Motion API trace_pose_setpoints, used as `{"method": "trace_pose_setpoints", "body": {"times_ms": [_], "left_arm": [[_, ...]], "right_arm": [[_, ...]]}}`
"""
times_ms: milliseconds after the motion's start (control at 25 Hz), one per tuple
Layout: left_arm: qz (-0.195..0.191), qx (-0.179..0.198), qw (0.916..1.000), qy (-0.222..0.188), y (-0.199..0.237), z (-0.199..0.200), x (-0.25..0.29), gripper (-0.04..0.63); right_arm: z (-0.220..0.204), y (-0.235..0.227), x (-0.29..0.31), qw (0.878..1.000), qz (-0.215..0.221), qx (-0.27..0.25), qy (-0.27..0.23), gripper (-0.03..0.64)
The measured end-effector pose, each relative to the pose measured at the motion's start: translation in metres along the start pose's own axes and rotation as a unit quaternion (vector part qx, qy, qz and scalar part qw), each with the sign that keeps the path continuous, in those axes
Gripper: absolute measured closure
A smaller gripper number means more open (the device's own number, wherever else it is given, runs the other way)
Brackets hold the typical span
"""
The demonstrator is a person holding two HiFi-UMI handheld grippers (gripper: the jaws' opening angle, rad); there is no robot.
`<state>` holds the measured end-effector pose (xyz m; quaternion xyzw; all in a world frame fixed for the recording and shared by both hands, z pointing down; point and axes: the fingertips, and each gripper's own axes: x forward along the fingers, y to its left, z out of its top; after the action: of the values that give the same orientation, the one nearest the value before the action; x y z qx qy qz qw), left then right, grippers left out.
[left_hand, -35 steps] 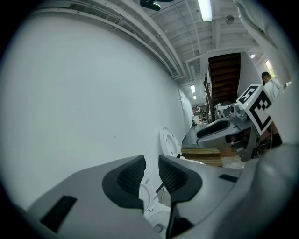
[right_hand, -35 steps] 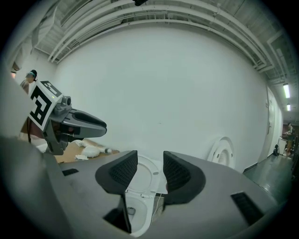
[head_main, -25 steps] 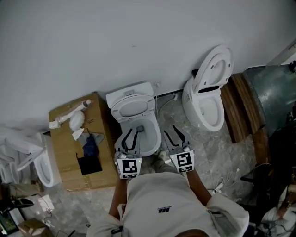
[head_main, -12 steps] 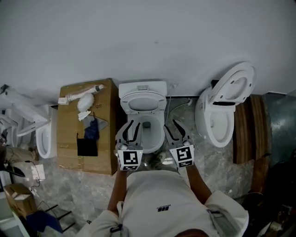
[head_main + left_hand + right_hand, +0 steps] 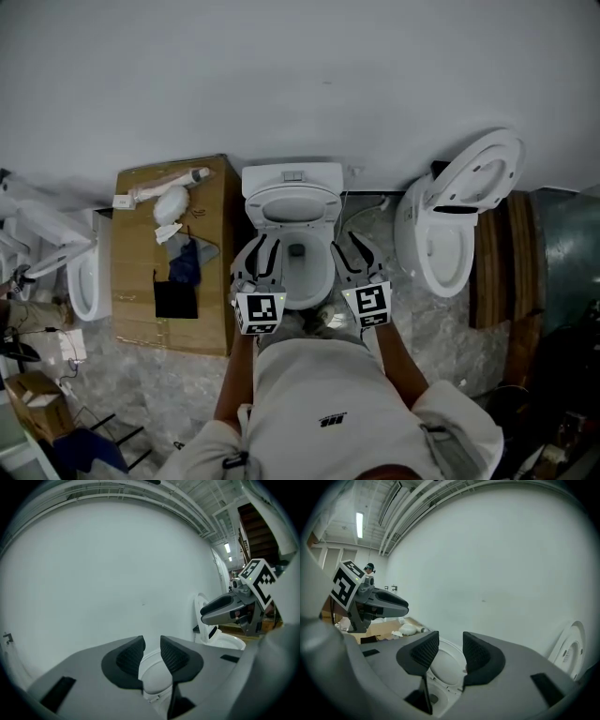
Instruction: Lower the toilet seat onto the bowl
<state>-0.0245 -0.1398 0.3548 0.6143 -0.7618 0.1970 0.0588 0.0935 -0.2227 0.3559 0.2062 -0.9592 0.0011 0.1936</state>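
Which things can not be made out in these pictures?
- Hinges of the toilet seat, head view: too small to make out.
- White items on the cardboard box, head view: too small to identify.
- Grey-green object at right, head view: cut off by the picture edge.
- Floor before the toilet bowl, head view: hidden by the person's torso.

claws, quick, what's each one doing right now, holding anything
Left claw: open by a narrow gap, has just been opening, holding nothing.
Right claw: open, has just been closing, holding nothing.
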Motion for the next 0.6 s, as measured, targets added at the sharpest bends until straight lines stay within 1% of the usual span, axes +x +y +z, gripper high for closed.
{"method": "trace_pose_setpoints", "body": {"times_ms": [200,360,600], "left_arm": [[-0.02,0.006,0.9998,0.003,0.018,-0.018,0.025,0.469],[-0.043,-0.006,0.999,0.008,0.034,-0.035,0.043,0.47],[-0.077,-0.007,0.9966,0.027,0.051,-0.062,0.077,0.47]], "right_arm": [[-0.006,0.001,0.03,0.999,-0.021,-0.008,0.022,0.462],[-0.012,0.005,0.052,0.998,-0.038,-0.015,0.045,0.463],[-0.024,0.003,0.09,0.995,-0.063,-0.017,0.073,0.468]]}}
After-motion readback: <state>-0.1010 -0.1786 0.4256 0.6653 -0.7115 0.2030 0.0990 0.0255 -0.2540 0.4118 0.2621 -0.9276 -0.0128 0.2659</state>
